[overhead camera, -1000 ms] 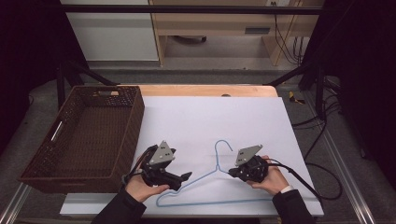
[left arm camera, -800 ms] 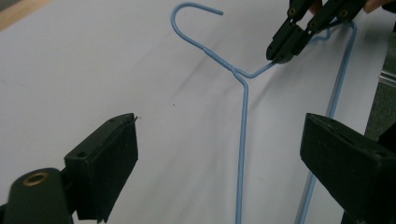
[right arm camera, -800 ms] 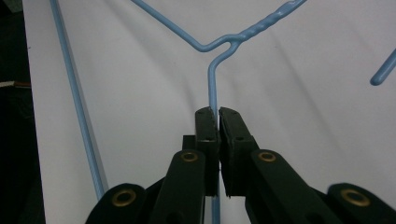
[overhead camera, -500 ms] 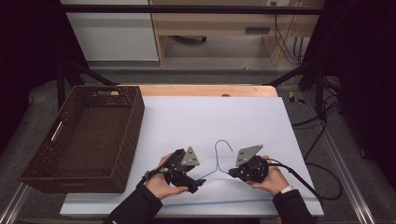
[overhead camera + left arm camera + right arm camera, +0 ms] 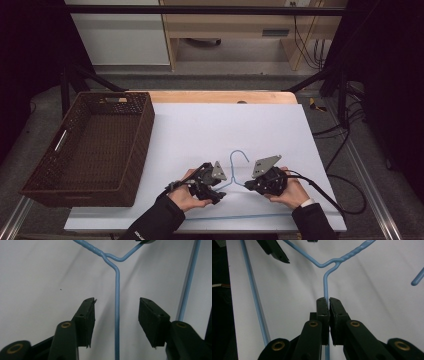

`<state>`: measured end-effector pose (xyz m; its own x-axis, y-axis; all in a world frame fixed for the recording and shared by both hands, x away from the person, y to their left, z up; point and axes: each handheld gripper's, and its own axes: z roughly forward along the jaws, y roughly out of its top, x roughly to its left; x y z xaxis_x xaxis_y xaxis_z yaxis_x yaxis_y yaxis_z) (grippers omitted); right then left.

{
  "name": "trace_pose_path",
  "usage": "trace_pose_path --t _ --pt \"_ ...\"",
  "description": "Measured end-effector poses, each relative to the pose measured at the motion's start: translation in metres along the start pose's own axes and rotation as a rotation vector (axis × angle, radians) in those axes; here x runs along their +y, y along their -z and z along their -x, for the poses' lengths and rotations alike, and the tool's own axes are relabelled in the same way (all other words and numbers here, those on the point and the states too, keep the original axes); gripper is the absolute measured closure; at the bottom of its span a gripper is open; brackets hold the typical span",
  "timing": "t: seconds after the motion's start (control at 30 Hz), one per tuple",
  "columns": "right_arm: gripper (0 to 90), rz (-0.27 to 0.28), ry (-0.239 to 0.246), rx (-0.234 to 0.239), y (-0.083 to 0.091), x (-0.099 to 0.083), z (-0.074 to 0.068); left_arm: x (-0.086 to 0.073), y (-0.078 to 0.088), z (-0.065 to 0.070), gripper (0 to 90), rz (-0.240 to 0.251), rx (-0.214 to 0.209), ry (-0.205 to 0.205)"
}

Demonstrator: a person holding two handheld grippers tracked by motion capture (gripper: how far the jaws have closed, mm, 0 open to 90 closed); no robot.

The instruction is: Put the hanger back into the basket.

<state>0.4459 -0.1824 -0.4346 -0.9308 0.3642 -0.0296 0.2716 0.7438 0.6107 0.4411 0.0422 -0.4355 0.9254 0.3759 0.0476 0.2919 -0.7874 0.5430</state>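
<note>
A blue wire hanger (image 5: 239,154) lies flat on the white table (image 5: 225,125) near its front edge. My right gripper (image 5: 251,184) is shut on the hanger's right shoulder wire (image 5: 326,280); in the right gripper view the pads pinch it at the right gripper's tips (image 5: 328,300). My left gripper (image 5: 220,194) straddles the left shoulder wire (image 5: 117,277). Its jaws have just been closing, and in the left gripper view the wire runs down the gap of the left gripper (image 5: 117,301) with space on both sides. Neither pad touches it.
A dark brown wicker basket (image 5: 145,130) stands on the left part of the table, with nothing in it. The hanger's bottom bar (image 5: 240,216) runs close to the table's front edge. Cables (image 5: 345,200) trail off to the right.
My left hand has moved right and down to the hanger's left shoulder, and its jaws have narrowed around the wire. The right gripper and the hanger have stayed put.
</note>
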Motion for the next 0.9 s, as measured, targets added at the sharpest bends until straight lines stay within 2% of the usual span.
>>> trace_pose_path --t 0.07,0.13,0.17,0.43,0.53,0.63,0.9 --pt "87.6 0.0 -0.005 0.002 0.0004 -0.0001 -0.0003 0.0013 -0.0028 0.0015 56.1 -0.004 -0.002 -0.006" --pt "87.6 0.0 -0.005 0.001 0.0004 -0.0001 -0.0002 0.0022 -0.0047 0.0023 57.9 -0.01 0.0 -0.007" --pt "87.6 0.002 0.0 0.002 0.0 -0.0001 0.0003 0.0024 -0.0054 0.0023 62.7 -0.015 -0.004 -0.009" --pt "87.6 0.003 -0.002 0.004 -0.0001 0.0001 0.0003 0.0029 -0.0094 0.0027 75.8 -0.034 0.021 0.014" --pt "87.6 0.007 -0.004 0.007 0.0004 0.0002 0.0005 0.0029 -0.0103 0.003 84.6 -0.038 0.028 0.018" --pt "87.6 0.01 -0.009 0.01 0.0006 0.0002 0.0004 0.003 -0.0097 0.0051 85.5 -0.03 0.043 0.012" --pt "87.2 0.026 -0.024 0.021 0.0055 0.0008 0.0004 0.0034 -0.0029 0.0075 86.6 -0.02 0.027 0.014"
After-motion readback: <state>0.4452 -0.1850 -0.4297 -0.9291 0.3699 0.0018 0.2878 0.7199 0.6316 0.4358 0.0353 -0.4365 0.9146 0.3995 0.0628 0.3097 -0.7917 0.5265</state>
